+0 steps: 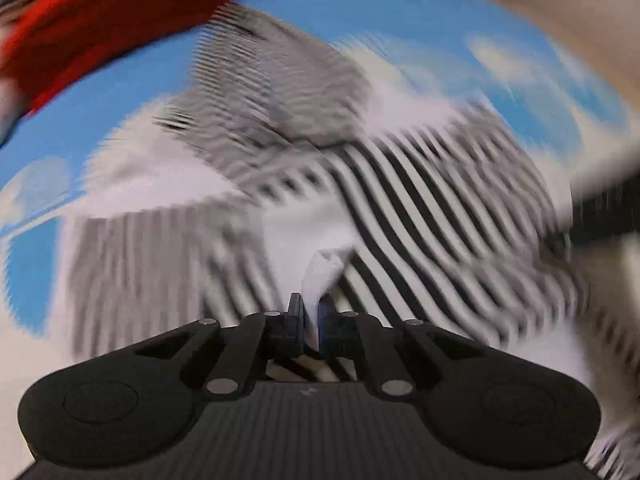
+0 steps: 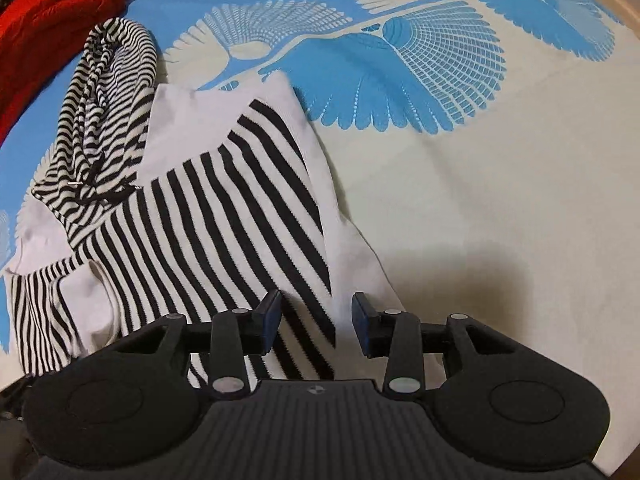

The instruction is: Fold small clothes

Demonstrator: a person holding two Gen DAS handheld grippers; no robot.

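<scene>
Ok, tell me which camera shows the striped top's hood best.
The right wrist view: the hood is sharp there, bunched at the upper left of the striped top, drawstrings visible. The left wrist view is smeared by motion blur; the hood is only a grey streaked patch beyond the left claw.

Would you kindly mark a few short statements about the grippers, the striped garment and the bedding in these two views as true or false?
1. The left gripper is shut on a white fold of the striped garment. True.
2. The right gripper is clamped on the garment. False: its jaws stand apart over the striped garment, pads not pressing on it.
3. A red garment lies beyond the striped one. True.
4. The bedsheet is plain green. False: it is blue and cream with a fan-leaf print.
5. The left wrist view is sharp. False: it is heavily blurred.
</scene>
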